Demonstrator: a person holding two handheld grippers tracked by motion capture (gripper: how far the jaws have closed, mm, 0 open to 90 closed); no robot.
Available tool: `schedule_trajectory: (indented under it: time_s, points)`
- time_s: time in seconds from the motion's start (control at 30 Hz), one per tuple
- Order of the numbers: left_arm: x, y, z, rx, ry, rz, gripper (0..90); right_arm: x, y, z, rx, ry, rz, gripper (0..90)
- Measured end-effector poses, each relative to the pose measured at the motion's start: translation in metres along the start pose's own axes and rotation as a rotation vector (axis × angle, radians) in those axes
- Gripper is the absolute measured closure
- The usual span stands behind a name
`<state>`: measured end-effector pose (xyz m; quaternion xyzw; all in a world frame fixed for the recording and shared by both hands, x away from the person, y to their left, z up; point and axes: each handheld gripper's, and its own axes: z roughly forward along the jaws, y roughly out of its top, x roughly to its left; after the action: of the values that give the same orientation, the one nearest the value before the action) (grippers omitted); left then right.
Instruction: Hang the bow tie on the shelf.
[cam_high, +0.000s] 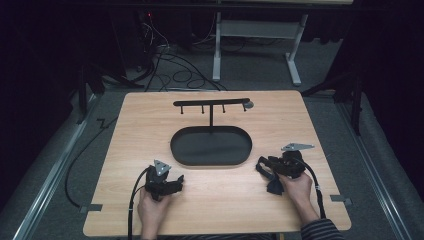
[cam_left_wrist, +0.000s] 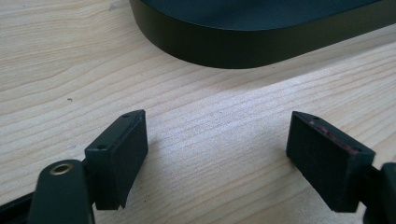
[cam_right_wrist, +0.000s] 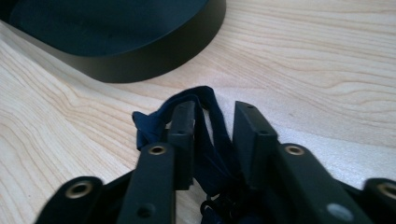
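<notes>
My right gripper (cam_right_wrist: 212, 135) sits closest to its own camera, its two black jaws drawn in on a loop of dark blue strap (cam_right_wrist: 205, 100) that passes between them, and a little tangle of strap and what may be a buckle hangs below. In the high view that same gripper (cam_high: 267, 167) rests near the right edge of the table (cam_high: 300, 107), just off the right end of the black oval tray (cam_high: 175, 147), with part of the strap (cam_high: 274, 187) drooping onto the wood beside my hand (cam_high: 296, 189).

My left gripper (cam_left_wrist: 217, 149) has its jaws spread wide with nothing between them, just bare wood grain, and the tray's curved wall (cam_left_wrist: 224, 46) lies a short way ahead. From above I see it (cam_high: 172, 181) near the front edge, left of centre, pointing toward the tray.

Behind the tray, toward the far edge, stands a black rack (cam_high: 212, 102) on a thin post, a crossbar with small hooks hanging under it. Every hook looks bare as far as I can tell.

I judge the work is early: the strap is picked up, and that is about all that is done. What is left is carrying it over the tray and hanging its loop on a hook, with the free gripper ready to spread the loop.
</notes>
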<state>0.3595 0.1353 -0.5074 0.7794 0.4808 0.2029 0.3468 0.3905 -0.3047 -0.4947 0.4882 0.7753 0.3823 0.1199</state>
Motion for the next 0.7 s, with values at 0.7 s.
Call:
schedule_trajectory:
  time_s: [0.7]
  points:
    - [0.0000, 0.0000, 0.0000, 0.000, 0.000, 0.000, 21.0, 0.0020, -0.0040, -0.0062, -0.047, 0.044, -0.016, 90.0]
